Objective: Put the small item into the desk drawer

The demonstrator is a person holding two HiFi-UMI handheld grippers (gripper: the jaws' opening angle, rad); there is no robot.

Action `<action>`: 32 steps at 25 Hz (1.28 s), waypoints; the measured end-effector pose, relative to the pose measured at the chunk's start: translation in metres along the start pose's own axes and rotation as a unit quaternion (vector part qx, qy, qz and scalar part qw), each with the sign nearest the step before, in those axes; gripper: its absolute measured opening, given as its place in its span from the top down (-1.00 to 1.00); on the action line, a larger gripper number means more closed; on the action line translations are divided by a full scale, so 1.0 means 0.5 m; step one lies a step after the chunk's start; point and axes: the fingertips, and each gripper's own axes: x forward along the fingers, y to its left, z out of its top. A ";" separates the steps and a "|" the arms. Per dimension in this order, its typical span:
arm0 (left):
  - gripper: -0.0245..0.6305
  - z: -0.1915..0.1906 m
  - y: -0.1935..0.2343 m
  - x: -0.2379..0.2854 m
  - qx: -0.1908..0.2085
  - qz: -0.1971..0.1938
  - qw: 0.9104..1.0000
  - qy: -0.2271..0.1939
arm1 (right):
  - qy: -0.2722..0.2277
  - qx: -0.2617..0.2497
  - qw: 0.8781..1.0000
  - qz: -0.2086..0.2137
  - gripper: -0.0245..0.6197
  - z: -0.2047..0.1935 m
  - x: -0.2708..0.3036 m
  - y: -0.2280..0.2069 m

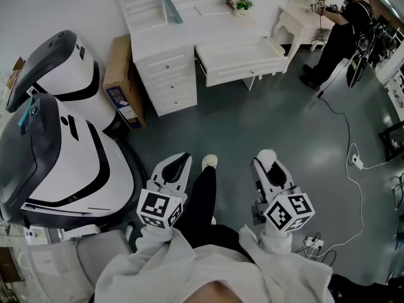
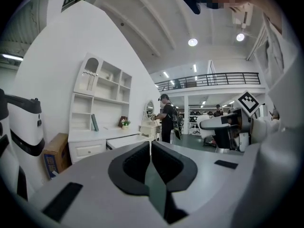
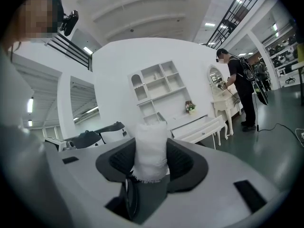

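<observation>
The small item [image 3: 151,144] is a white wrapped bundle, and my right gripper [image 3: 151,161] is shut on it. From the head view the item [image 1: 267,156] shows at the tip of the right gripper [image 1: 267,164], held over the green floor. My left gripper [image 1: 177,162] hangs beside it, shut with nothing in it, its pads [image 2: 142,156] pressed together. The white desk [image 1: 189,33] stands far ahead against the wall. Its drawer [image 1: 247,60] is pulled open and looks bare inside. The drawer [image 3: 200,129] also lies ahead in the right gripper view.
Large white-and-black machines [image 1: 60,144] crowd the left side. A cardboard box [image 1: 123,87] leans by the desk's drawer stack [image 1: 169,81]. A person [image 1: 341,33] works at a small dressing table [image 1: 303,21] at the far right. A cable [image 1: 353,150] runs across the floor.
</observation>
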 end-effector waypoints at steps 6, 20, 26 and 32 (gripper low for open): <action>0.85 0.004 0.023 0.054 -0.011 -0.012 1.000 0.002 | 0.002 0.002 1.000 -0.004 0.31 0.011 0.046 -0.026; 0.85 0.091 0.155 0.276 -0.003 -0.034 0.999 -0.008 | -0.010 -0.008 1.000 -0.017 0.31 0.140 0.255 -0.104; 0.85 0.121 0.220 0.388 -0.005 -0.051 0.999 -0.008 | -0.014 -0.012 0.999 -0.034 0.31 0.193 0.355 -0.147; 0.85 0.132 0.276 0.480 -0.003 -0.064 0.998 -0.005 | -0.013 -0.008 0.999 -0.046 0.31 0.220 0.445 -0.189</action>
